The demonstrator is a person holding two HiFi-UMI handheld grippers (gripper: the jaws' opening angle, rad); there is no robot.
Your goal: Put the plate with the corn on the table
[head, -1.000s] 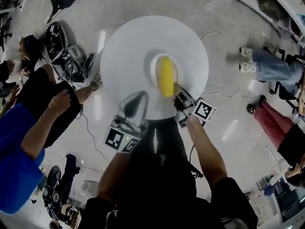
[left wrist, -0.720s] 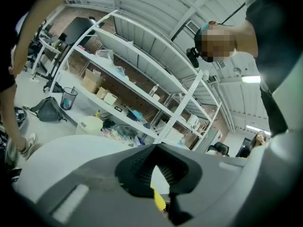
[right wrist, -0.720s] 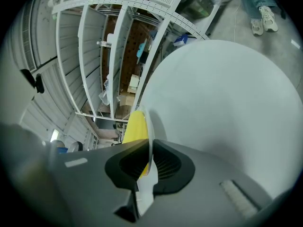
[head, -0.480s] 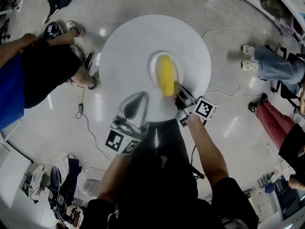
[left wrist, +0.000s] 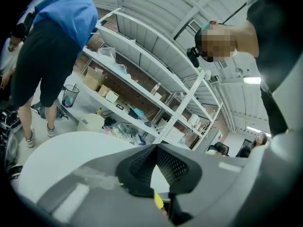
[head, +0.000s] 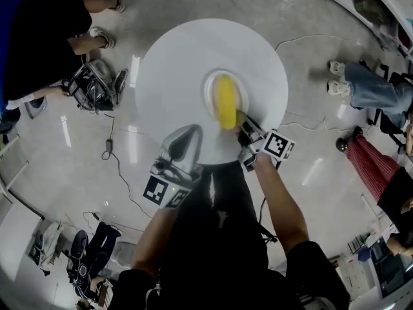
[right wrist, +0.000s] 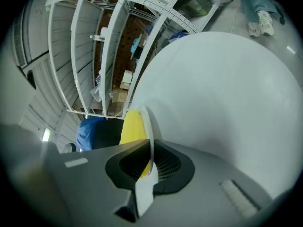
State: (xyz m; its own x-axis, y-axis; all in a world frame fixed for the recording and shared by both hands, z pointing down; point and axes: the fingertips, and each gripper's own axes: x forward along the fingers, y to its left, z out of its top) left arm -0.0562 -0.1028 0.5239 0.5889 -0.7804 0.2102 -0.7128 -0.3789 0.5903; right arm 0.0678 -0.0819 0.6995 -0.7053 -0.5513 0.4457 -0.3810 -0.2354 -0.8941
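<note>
While white table (head: 174, 70) stands on glossy floor (head: 64, 173), right gripper (head: 244, 126), jaws just tightening, pinches rim of plate (head: 240, 94) bearing corn (head: 225, 102), near table centre.

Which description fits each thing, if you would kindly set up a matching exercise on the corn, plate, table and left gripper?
Things:
1. corn
2. plate
3. table
4. left gripper

Descriptions:
A. large, round, white
B. jaws together, nothing between them
C. yellow, lying on the plate
D. small, pale, under the corn

Pairs: 1-C; 2-D; 3-A; 4-B
</note>
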